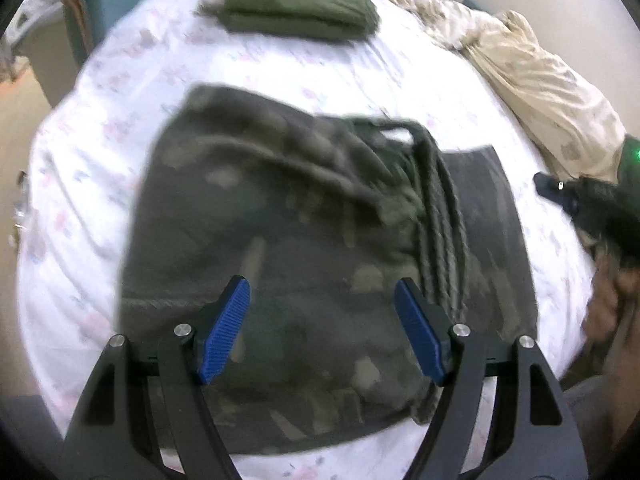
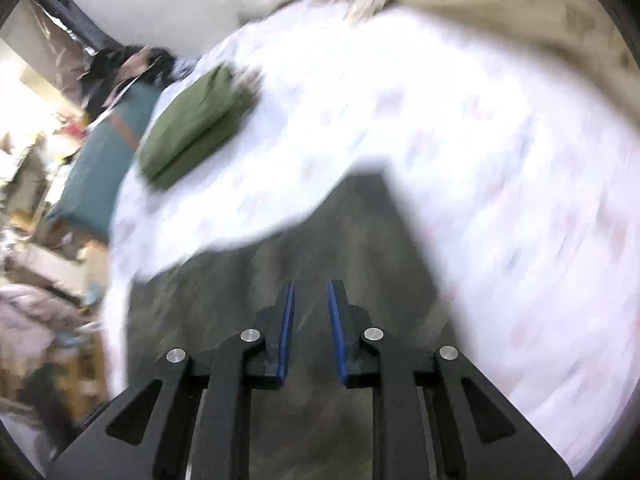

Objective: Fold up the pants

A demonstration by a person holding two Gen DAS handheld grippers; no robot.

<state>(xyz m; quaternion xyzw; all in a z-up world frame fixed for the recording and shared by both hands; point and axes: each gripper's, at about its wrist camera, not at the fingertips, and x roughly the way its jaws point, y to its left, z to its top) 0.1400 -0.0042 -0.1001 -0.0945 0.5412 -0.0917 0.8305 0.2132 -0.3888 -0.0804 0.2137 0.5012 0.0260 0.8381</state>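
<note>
Dark camouflage pants [image 1: 280, 240] lie folded in a block on the white bed sheet [image 1: 100, 160], with green drawstring cords [image 1: 440, 232] across the top right. My left gripper [image 1: 322, 300] is open and empty just above the pants' near part. In the right wrist view the pants [image 2: 320, 240] fill the lower middle, blurred by motion. My right gripper [image 2: 310, 292] has its blue pads a narrow gap apart, over the pants with nothing clearly held between them. The right gripper also shows at the right edge of the left wrist view [image 1: 560, 192].
A folded olive green garment [image 1: 296, 4] lies at the far end of the bed, also in the right wrist view [image 2: 192, 120]. A crumpled beige blanket [image 1: 540, 92] lies along the right side. A teal object [image 2: 104, 160] and clutter stand off the bed's left edge.
</note>
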